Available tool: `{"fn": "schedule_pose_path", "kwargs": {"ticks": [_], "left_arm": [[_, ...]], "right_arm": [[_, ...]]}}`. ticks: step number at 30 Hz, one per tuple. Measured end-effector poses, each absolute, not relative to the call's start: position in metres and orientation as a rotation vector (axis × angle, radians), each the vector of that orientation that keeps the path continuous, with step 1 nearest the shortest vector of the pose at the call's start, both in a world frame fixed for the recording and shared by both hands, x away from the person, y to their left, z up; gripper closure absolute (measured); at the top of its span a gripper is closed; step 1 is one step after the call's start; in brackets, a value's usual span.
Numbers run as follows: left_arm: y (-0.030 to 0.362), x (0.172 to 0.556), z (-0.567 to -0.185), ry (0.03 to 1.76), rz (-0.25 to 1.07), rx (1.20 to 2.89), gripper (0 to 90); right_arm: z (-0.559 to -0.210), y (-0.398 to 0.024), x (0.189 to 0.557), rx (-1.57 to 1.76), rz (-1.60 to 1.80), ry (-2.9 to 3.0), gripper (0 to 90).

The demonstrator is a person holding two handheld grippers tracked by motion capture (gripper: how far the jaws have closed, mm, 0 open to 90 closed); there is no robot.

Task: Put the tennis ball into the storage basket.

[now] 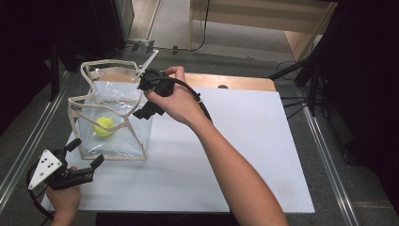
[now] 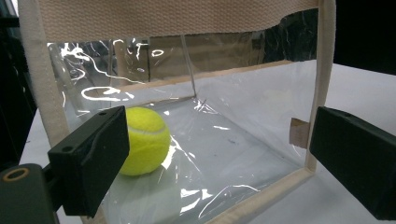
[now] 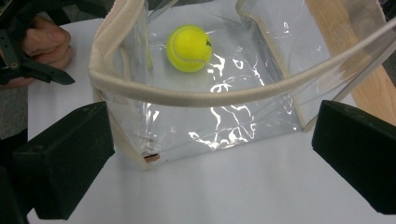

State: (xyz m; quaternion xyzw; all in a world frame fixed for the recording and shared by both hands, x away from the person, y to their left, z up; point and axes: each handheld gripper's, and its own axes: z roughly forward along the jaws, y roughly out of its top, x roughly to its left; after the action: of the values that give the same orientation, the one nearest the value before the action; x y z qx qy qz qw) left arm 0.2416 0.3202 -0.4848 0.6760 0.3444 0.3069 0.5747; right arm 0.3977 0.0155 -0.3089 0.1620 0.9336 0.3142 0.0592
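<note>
**Over the clear bag, both tongs stand open and empty**

At the bag's upper right rim, the right gripper point(image 1: 147, 109) hangs above the opening, its jaws spread as wide as they go with nothing between the pads. In the right gripper view the two black jaws frame the bag from above, and the beige handle strap point(image 3: 205, 99) arcs across between them without touching either one. The hand holding this gripper reaches in from the lower right of the high view, its cable looping over the wrist.

At the near left corner of the white board point(image 1: 244, 155), the left gripper point(image 1: 87, 160) sits low and just beside the bag's front wall, jaws apart and gripping nothing. Its own view looks level through the clear plastic, with one jaw partly covering the ball and the other off to the far side, past the bag's beige edge.

The transparent bag point(image 1: 120, 141) stands upright and open on the board's left part, beige trim along its edges and two strap handles rising over it. The yellow tennis ball point(image 1: 103, 126) lies on the bag's floor, toward the left side, apart from both grippers. Behind the board a strip of wooden tabletop point(image 1: 235, 81) shows.
</note>
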Motion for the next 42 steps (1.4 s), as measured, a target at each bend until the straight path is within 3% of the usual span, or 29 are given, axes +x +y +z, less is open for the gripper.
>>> {"fn": "schedule_pose_path", "kwargs": {"ticks": [42], "left_arm": [[0.321,0.242,-0.485,0.811,0.72,1.584,5.4]], "right_arm": [[-0.38,-0.014,0.378,0.563,1.049,2.812,0.0]]}}
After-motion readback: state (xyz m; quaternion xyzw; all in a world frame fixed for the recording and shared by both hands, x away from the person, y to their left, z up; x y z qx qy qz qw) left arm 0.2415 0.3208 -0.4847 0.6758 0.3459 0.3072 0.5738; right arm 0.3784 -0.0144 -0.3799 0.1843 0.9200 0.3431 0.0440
